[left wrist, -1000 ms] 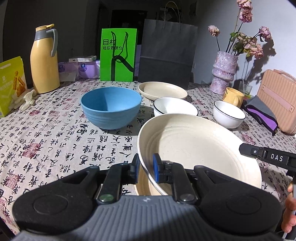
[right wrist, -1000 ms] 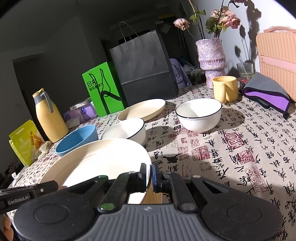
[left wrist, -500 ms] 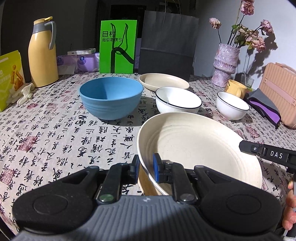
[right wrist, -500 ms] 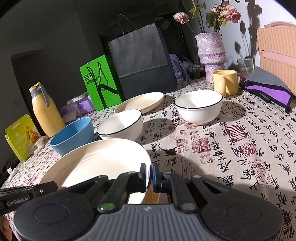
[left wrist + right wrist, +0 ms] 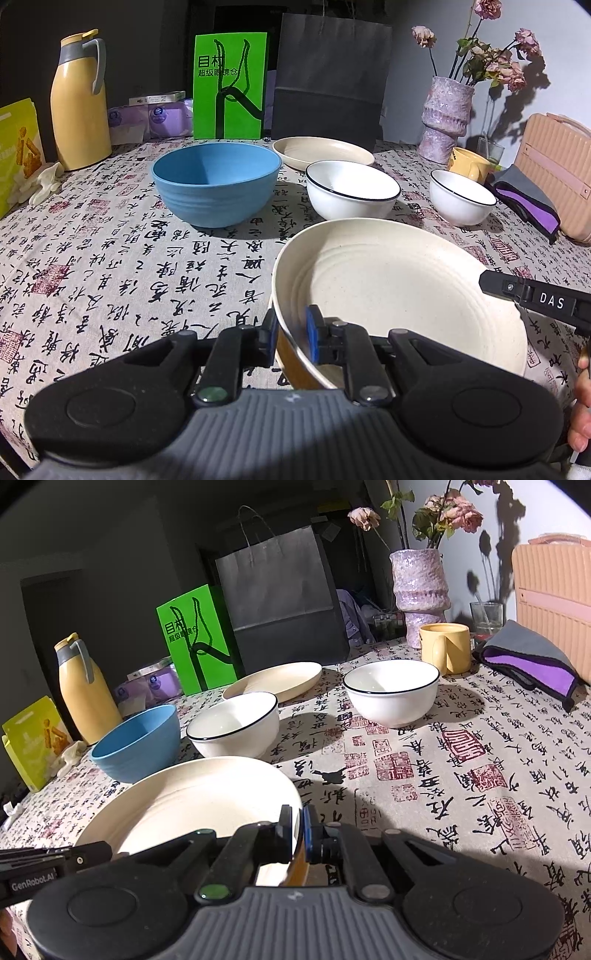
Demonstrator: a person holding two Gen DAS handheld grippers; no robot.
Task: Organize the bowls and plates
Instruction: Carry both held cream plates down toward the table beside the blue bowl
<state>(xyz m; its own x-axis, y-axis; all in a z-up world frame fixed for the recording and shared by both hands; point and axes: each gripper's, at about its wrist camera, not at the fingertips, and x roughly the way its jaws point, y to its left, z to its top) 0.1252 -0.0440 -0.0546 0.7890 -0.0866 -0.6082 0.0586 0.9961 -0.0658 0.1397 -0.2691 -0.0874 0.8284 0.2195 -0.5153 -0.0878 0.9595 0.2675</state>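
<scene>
Over the last second the far things have slid lower in my views and the big cream plate [image 5: 399, 291] has sunk with them, its far edge now below the white bowls; I judge I am lowering it toward the tabletop [image 5: 110, 266], though I cannot tell whether it rests there yet. An orange-brown underside shows beneath its near rim, either its own or a second dish; I cannot say which.

My left tool [image 5: 290, 334] is clamped on the plate's rim at about 7 o'clock, and my right tool [image 5: 299, 832] is pinched tight on the rim at the plate's 4 o'clock. So the plate hangs between both, directly ahead of me.

Beyond it at 12 o'clock sit two white bowls [image 5: 352, 194], a blue bowl [image 5: 216, 182] at 11 o'clock, and a smaller cream plate [image 5: 323, 151] farther back. These still stand apart, so most of the sorting seems left to do.

The tabletop wears a pale cloth printed with black characters. At the back stand a black paper bag [image 5: 332, 77], a green box [image 5: 231, 86], a yellow flask [image 5: 79, 99] at 10 o'clock, and a vase of flowers [image 5: 447, 110] at 2 o'clock.
</scene>
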